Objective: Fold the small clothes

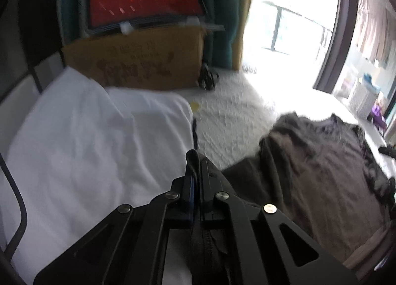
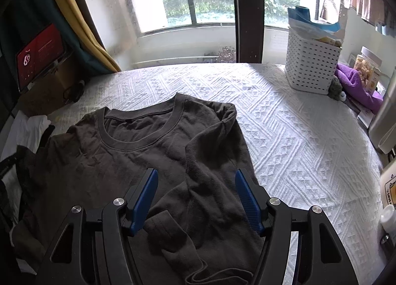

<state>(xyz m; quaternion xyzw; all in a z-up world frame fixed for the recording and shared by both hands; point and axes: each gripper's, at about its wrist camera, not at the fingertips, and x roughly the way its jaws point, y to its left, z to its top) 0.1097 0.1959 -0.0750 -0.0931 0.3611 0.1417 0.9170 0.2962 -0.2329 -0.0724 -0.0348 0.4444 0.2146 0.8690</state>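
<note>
The dark long-sleeved shirt [image 2: 153,151] lies face up on the white textured bedspread [image 2: 297,136], collar toward the window, its long axis running from collar to hem. The left gripper [image 1: 195,161] is clenched on the shirt's left-side fabric. The right gripper [image 2: 196,198] hovers released over the right sleeve, folded across the body directly beneath its jaws.

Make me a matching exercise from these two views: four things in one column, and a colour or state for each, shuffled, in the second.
Things:
1. left gripper
2. right gripper
3. basket
4. towel

Colour or state:
A. purple
B. jaws apart, nothing between the pads
C. white, full of small holes
D. shut on the dark shirt

Pairs: 1-D, 2-B, 3-C, 4-A
</note>
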